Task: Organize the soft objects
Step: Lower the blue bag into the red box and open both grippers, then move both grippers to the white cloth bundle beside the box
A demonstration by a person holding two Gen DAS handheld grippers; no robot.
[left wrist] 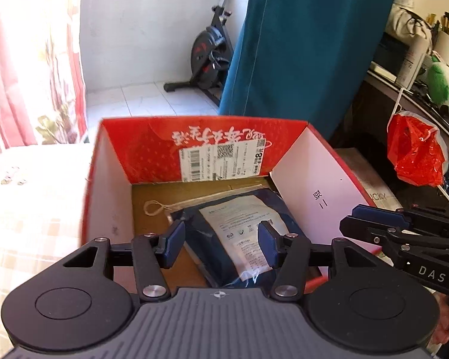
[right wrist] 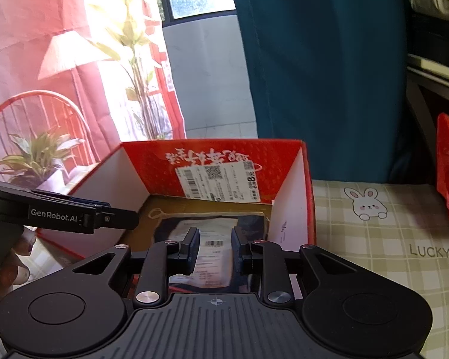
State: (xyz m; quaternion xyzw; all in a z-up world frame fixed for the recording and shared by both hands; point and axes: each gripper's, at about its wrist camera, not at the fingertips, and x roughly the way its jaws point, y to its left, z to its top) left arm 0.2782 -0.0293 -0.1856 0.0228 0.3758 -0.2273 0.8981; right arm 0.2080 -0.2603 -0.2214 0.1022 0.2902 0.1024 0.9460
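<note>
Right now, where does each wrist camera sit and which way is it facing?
Left wrist: behind the open left gripper, looking down into the red cardboard box at the dark blue plastic-wrapped packet; the right gripper enters at right.
Right wrist: behind the open right gripper, facing the same box and packet; the left gripper enters at left.
Shared: box, packet, teal curtain.

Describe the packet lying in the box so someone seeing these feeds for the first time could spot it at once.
Find the open red cardboard box with white inner side walls, standing on the checked cloth. On its brown floor lies a flat navy packet in clear plastic with a white printed sheet on top. A loop of pale string lies beside it; nothing else in the box is dark blue.
</note>
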